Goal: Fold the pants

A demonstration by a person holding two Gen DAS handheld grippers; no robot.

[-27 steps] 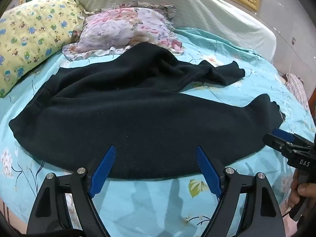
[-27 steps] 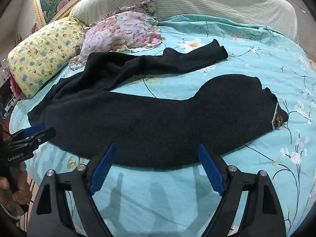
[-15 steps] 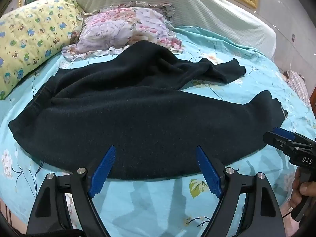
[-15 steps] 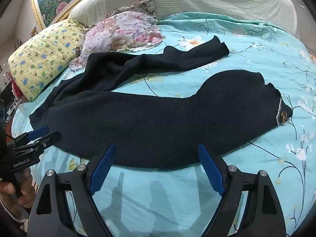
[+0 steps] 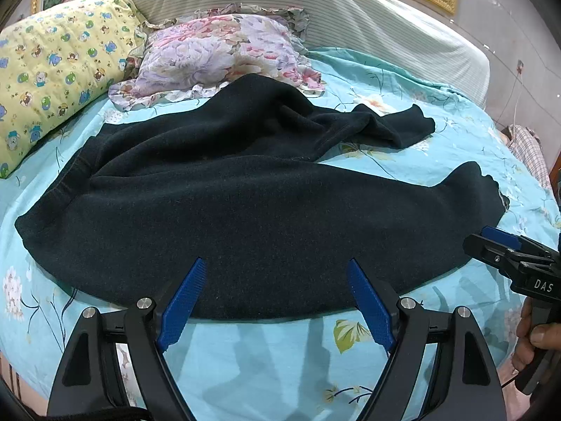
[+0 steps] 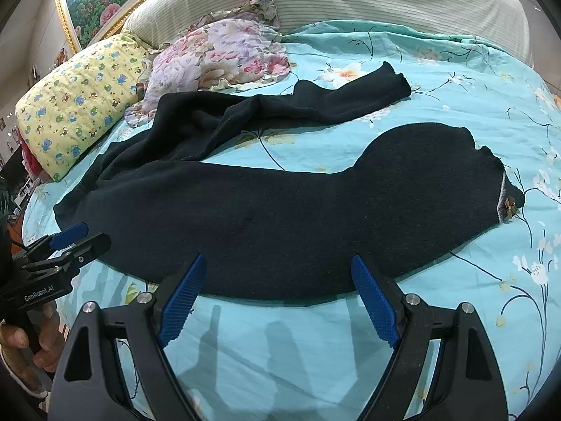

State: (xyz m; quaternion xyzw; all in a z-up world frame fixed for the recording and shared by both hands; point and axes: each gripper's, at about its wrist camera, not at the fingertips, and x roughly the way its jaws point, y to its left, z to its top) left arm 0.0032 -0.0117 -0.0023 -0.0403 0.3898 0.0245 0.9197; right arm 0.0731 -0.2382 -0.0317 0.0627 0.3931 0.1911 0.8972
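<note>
Black pants [image 5: 266,207] lie spread across a turquoise floral bed, waistband at the left, near leg running right, far leg rumpled toward the pillows. They also show in the right wrist view [image 6: 287,217], with a small brown bow at the near leg's cuff [image 6: 508,208]. My left gripper [image 5: 277,298] is open and empty, hovering over the pants' near edge. My right gripper [image 6: 277,294] is open and empty over the same edge, further right. Each gripper shows from the side in the other's view, right [image 5: 491,242] and left [image 6: 84,238].
A yellow cartoon-print pillow [image 5: 52,80] and a floral pillow [image 5: 224,56] lie at the head of the bed, the floral one touching the pants. A striped padded headboard [image 5: 350,17] stands behind. The bed's near edge [image 5: 21,368] drops away below the grippers.
Both grippers have shifted slightly closer to the pants' near edge. The pants have not moved and both grippers stay open.
</note>
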